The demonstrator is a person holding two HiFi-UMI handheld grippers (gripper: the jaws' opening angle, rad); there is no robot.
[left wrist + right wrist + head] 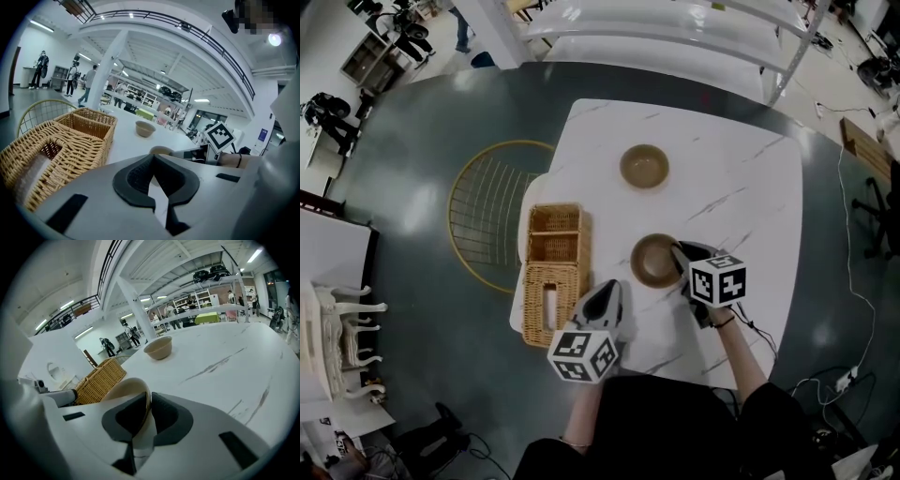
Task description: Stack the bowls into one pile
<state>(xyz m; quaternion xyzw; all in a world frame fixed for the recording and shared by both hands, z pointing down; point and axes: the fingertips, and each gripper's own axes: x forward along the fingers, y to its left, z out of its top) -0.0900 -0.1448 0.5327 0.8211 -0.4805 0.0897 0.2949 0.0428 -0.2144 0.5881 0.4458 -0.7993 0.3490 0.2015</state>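
Two tan bowls stand apart on the white marble table (750,216). The far bowl (644,166) sits alone toward the back, also visible as the far bowl (158,348) in the right gripper view. The near bowl (652,262) sits in the middle of the table. My right gripper (678,253) is at its right rim, and in the right gripper view the near bowl's (124,390) rim is pinched between the two pads of the right gripper (146,404). My left gripper (607,292) hovers left of that bowl, shut and holding nothing, its tips (153,161) touching.
A wicker basket (553,272) with compartments lies along the table's left edge, close to my left gripper. A gold wire chair (487,211) stands on the floor left of the table. The table's right half is bare marble. People stand far off in the hall.
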